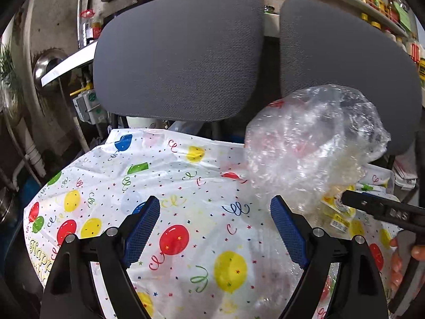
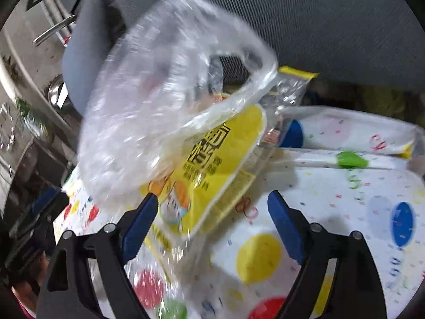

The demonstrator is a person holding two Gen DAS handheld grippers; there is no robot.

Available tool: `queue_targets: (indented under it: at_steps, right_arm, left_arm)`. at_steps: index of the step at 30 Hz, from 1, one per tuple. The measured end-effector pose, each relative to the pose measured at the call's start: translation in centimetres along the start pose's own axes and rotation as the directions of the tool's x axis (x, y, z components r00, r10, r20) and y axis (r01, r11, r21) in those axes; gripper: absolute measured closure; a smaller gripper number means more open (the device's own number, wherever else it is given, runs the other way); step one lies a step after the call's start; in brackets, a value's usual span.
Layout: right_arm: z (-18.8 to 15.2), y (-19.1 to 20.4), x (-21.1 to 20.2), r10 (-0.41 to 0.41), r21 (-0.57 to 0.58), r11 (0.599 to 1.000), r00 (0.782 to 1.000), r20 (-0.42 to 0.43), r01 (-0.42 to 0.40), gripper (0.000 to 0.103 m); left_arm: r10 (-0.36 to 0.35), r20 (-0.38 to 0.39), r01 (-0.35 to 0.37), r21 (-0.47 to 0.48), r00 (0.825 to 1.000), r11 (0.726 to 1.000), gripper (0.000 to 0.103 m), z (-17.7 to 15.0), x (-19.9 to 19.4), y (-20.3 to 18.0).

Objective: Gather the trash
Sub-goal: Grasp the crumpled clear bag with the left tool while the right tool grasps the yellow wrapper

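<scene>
Both tools, left tool (image 1: 215,211) and right tool (image 2: 212,206), gape wide, gripping nothing. Clear bag (image 1: 313,143) and yellow wrapper (image 2: 212,164) lie at two o'clock on the table (image 1: 186,186), uncollected; judging so, collection has barely begun.

Two grey mesh chair backs (image 1: 178,55) side by side behind table, filling most of left wrist view; second one (image 1: 345,61) on right. Table under balloon-print party cloth (image 1: 186,186) (partly reads "Happ"). Behind chairs, stained concrete wall (image 1: 53,13) with white pipes (image 1: 32,148) and metal bowl (image 1: 49,66) at left. Shelf of bottles and jars (image 1: 382,2) curves across upper right. Green plant (image 1: 6,71) at far left edge. Light even, soft.
</scene>
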State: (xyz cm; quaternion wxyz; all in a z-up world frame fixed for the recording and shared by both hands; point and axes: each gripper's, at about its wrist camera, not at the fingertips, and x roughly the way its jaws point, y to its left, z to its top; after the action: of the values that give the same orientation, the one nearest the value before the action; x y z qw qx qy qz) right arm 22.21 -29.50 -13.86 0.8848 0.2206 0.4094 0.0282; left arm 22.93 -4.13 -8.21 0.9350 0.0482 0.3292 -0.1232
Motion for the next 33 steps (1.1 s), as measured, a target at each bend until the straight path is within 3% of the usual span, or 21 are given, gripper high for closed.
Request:
queue_targets:
  at_steps: [2,4,5,7,9,10,14,17,20,23,30,33]
  right_arm:
    - [0.3,-0.3,1.0,0.018,0.036,0.999,1.0,-0.014,-0.017,0.021]
    - [0.3,-0.3,0.8,0.027,0.044,0.999,1.0,-0.008,-0.027,0.048]
    - [0.1,-0.1,0.2,0.026,0.033,0.999,1.0,0.001,-0.026,0.052]
    - [-0.2,0.1,-1.1,0.021,0.007,1.0,1.0,0.021,-0.021,0.07]
    - [-0.6,0.1,-2.7,0.014,-0.012,1.0,0.999,0.046,-0.014,0.078]
    - [-0.8,0.0,-3.5,0.011,-0.02,1.0,0.998,0.057,-0.01,0.089]
    - [-2.1,-0.9,-7.3,-0.012,-0.026,1.0,0.997,0.082,0.014,0.09]
    - [-3.1,-2.1,-9.5,-0.084,-0.026,0.996,0.993,0.081,0.087,0.09]
    - [-4.2,-3.4,-12.1,-0.211,-0.05,0.975,0.971,0.116,0.218,0.09]
    - [-5.1,-4.4,-14.1,-0.253,-0.032,0.965,0.957,0.14,0.26,0.09]
    - [-4.9,-4.8,-14.2,-0.243,-0.02,0.968,0.958,0.151,0.249,0.09]
    - [-4.9,-5.6,-14.0,-0.226,-0.026,0.972,0.964,0.143,0.232,0.09]
  left_arm:
    - [-0.006,-0.002,0.006,0.0,1.0,1.0,0.018,0.0,0.2,0.0]
    - [-0.013,0.0,0.013,0.008,1.0,1.0,0.018,0.0,0.2,-0.2]
    - [-0.017,0.003,0.017,0.014,1.0,1.0,0.018,0.0,0.1,-0.3]
    - [-0.026,0.009,0.025,0.02,1.0,0.999,0.018,-0.1,-0.2,-0.5]
    - [-0.035,0.009,0.035,0.018,0.999,0.999,0.018,0.0,-0.4,-0.6]
    - [-0.042,0.01,0.042,0.016,0.999,0.999,0.018,0.0,-0.6,-0.8]
    - [-0.079,0.021,0.078,0.031,0.997,0.996,0.018,-0.1,-1.8,-1.7]
    - [-0.101,0.022,0.099,0.061,0.995,0.993,0.018,-0.2,-2.4,-2.8]
    - [-0.117,0.009,0.115,0.077,0.993,0.99,0.014,-0.2,-2.4,-3.9]
    - [-0.145,-0.001,0.145,0.071,0.989,0.987,0.013,0.0,-1.8,-5.0]
    - [-0.176,-0.06,0.182,0.12,0.983,0.976,0.012,0.4,1.5,-8.3]
    - [-0.222,-0.102,0.234,0.128,0.97,0.964,0.012,0.3,3.1,-9.6]
